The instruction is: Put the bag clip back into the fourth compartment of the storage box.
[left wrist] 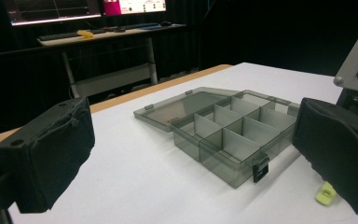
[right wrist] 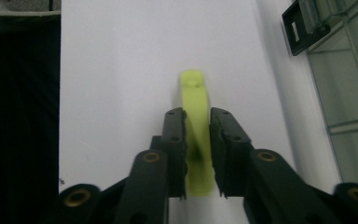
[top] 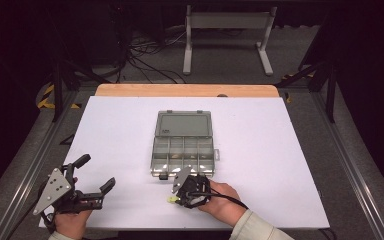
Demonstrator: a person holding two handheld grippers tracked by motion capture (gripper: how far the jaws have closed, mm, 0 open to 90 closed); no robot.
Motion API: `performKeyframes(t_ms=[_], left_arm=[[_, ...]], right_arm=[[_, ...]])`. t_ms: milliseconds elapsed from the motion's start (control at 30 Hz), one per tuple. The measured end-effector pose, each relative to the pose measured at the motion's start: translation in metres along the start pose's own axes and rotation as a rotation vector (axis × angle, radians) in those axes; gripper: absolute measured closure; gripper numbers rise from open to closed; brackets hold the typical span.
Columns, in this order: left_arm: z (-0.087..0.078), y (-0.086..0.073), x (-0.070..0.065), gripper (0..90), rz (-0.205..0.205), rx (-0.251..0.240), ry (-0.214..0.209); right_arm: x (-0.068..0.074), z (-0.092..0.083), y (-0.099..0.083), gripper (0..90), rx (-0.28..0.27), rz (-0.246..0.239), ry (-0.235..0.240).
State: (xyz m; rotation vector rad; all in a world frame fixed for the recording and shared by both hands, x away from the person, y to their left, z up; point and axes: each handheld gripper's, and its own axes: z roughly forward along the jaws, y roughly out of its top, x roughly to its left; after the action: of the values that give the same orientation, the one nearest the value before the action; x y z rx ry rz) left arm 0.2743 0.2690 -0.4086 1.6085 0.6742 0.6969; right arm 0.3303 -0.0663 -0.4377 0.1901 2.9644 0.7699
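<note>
A: What do the right gripper (right wrist: 196, 140) fingers hold?
B: They clamp a yellow-green clip (right wrist: 195, 107), low over the white surface (top: 260, 150), just in front of the open compartment box (top: 182, 145).
A: And the left gripper (top: 96, 174)?
B: Fingers wide apart, nothing between them, well left of the box.

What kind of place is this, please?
Probably a lab or studio set up for recording. A white-covered table stands among dark curtains, cables trail over the floor behind it, and lit monitors stand on a desk beyond.
</note>
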Motion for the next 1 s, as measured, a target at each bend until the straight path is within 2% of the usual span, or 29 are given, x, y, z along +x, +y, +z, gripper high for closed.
performKeyframes(t_ms=[133,167,333,567,1000], left_arm=[[0.0,0.0,0.0,0.0,0.0,-0.002,0.0],[0.0,0.0,0.0,0.0,0.001,-0.004,-0.001],[0.0,0.0,0.0,0.0,0.002,0.0,-0.001],[0.0,0.0,0.0,0.0,0.003,0.004,-0.001],[0.0,0.0,0.0,0.0,0.002,-0.003,-0.001]], right_arm=[[-0.001,-0.001,0.0,77.9,0.001,0.001,0.006],[0.0,-0.002,0.0,77.9,0.003,0.015,0.004],[0.0,-0.011,0.0,78.0,-0.03,0.02,0.004],[-0.001,-0.028,0.004,78.0,-0.069,0.026,0.0],[-0.012,-0.062,0.01,78.0,-0.133,0.037,-0.043]])
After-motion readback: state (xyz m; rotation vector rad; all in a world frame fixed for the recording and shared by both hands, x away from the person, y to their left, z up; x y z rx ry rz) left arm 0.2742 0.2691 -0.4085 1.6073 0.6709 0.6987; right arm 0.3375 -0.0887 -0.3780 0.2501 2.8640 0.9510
